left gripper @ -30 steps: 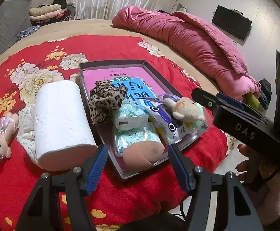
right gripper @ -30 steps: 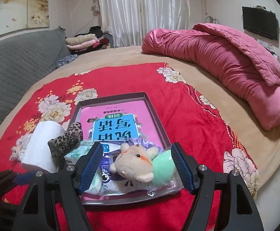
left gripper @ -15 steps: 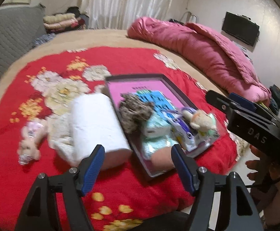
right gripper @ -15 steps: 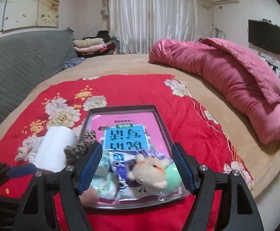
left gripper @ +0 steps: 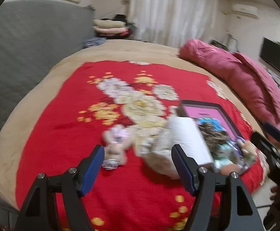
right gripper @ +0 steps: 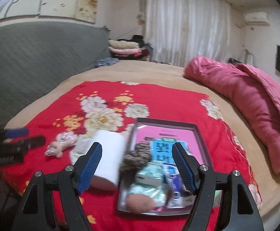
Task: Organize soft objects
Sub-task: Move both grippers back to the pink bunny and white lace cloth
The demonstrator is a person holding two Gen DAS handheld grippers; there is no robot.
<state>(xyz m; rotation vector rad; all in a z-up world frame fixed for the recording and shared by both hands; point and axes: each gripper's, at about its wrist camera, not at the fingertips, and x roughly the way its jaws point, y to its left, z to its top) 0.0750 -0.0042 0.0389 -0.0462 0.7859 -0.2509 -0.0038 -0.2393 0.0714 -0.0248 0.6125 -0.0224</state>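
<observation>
Inspection finds both tools empty. Left gripper [left gripper: 138, 165] hangs above the red blanket [left gripper: 63, 115], jaws wide, nothing between them; right gripper [right gripper: 137, 164] is likewise spread wide and empty, poised over the near part of the tray [right gripper: 199, 134].

Tray sits toward the blanket's right edge and already carries several soft items: a leopard-print cloth [right gripper: 138, 154], pale green packets [right gripper: 149, 175], a peach-coloured sponge [right gripper: 140, 204] at its near rim, and a printed bag [right gripper: 173, 181] along the right side (contents blurred).

Outstanding items lie on the blanket, outside the tray: a white paper roll [left gripper: 188, 134] just beside the tray's left rim, a cream cloth [left gripper: 155, 154] touching the roll on its left, and a small pink plush toy [left gripper: 116, 146] a little further left again.

Judgement: the step in hand appears to be reaching for one of the leftover items, most likely the plush toy, which lies nearest the left tool's line. Next move calls for lowering the open jaws astride the toy's body, closing gently, then carrying it into free space at the tray's far end. Left view is motion-blurred; fine contact cannot be confirmed.
</observation>
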